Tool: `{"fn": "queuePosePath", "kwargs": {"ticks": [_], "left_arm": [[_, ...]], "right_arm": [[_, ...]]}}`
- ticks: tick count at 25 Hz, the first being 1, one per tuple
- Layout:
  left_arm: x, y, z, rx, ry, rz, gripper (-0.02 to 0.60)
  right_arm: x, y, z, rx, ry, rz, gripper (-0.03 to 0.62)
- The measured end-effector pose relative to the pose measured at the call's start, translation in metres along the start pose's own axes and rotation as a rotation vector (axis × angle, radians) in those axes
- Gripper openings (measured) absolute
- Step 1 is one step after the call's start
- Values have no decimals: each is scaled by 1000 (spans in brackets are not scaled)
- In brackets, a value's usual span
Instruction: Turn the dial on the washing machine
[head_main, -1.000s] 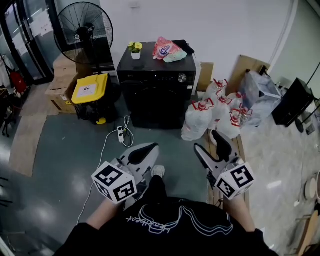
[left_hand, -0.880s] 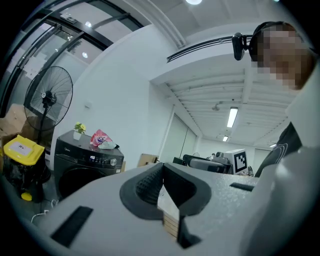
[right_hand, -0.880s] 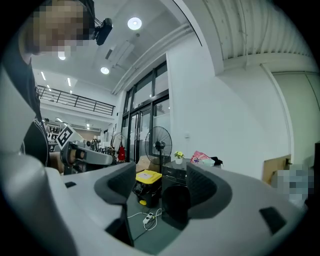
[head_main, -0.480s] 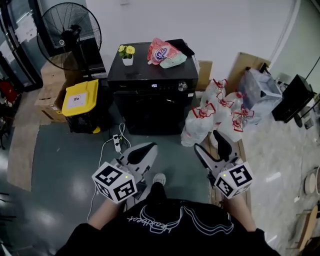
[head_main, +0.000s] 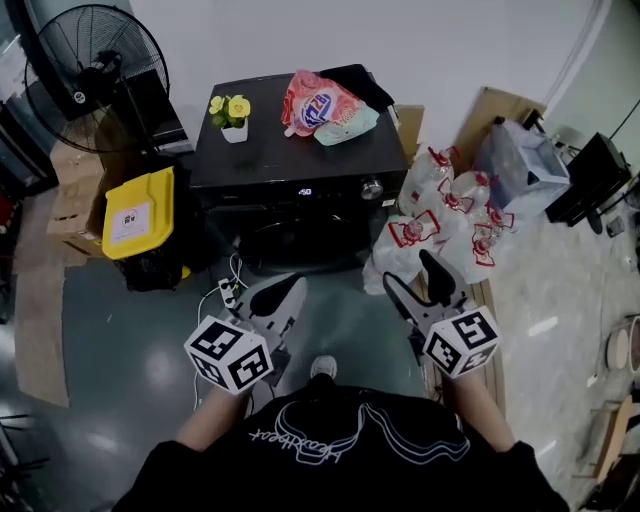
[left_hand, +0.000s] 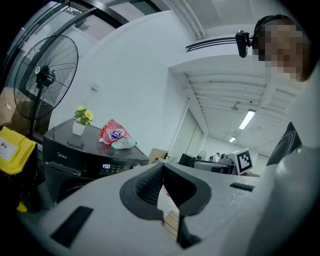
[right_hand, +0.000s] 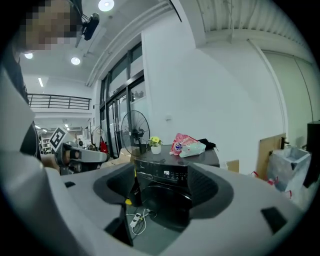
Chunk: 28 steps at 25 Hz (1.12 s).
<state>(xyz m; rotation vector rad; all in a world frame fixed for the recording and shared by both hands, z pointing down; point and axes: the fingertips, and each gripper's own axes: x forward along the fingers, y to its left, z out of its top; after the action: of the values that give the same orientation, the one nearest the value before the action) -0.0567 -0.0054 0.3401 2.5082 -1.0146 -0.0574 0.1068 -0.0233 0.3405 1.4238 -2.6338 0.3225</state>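
The black washing machine (head_main: 300, 170) stands against the back wall, with a lit display and a silver dial (head_main: 372, 187) at the right end of its front panel. Both grippers are held low in front of the person, well short of the machine. My left gripper (head_main: 283, 296) points toward it with its jaws shut and empty; in its own view (left_hand: 162, 167) the machine (left_hand: 75, 160) lies off to the left. My right gripper (head_main: 409, 272) is open wide with nothing between its fingers. The right gripper view (right_hand: 162, 175) frames the machine front (right_hand: 165, 192); the dial is hidden there.
A flower pot (head_main: 233, 108) and a pink detergent pouch (head_main: 320, 100) sit on the machine's top. A standing fan (head_main: 95, 65) and a yellow-lidded bin (head_main: 135, 210) are to its left. White tied bags (head_main: 440, 215) crowd its right side. A power strip (head_main: 228, 290) lies on the floor.
The washing machine has come nearer and lower in the head view as the person stepped toward it. Both grippers keep about the same place in front of the body.
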Motion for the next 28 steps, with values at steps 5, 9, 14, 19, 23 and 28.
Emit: {"fn": "queuePosePath", "kwargs": {"ticks": [5, 9, 14, 19, 23, 28], "left_arm": [[25, 54, 5, 5, 21, 30, 5], [39, 79, 0, -4, 29, 51, 5], [45, 89, -5, -4, 36, 50, 5], [45, 101, -3, -7, 32, 79, 5], [46, 111, -3, -9, 37, 94, 5], [51, 132, -1, -4, 46, 135, 5]], "right_arm": [[50, -27, -14, 5, 27, -55, 321], [75, -45, -25, -42, 54, -108, 314], [98, -60, -38, -98, 92, -151, 308], [123, -71, -51, -156, 141, -160, 307], [148, -83, -63, -198, 176, -163, 304], [179, -109, -82, -224, 226, -185, 304]]}}
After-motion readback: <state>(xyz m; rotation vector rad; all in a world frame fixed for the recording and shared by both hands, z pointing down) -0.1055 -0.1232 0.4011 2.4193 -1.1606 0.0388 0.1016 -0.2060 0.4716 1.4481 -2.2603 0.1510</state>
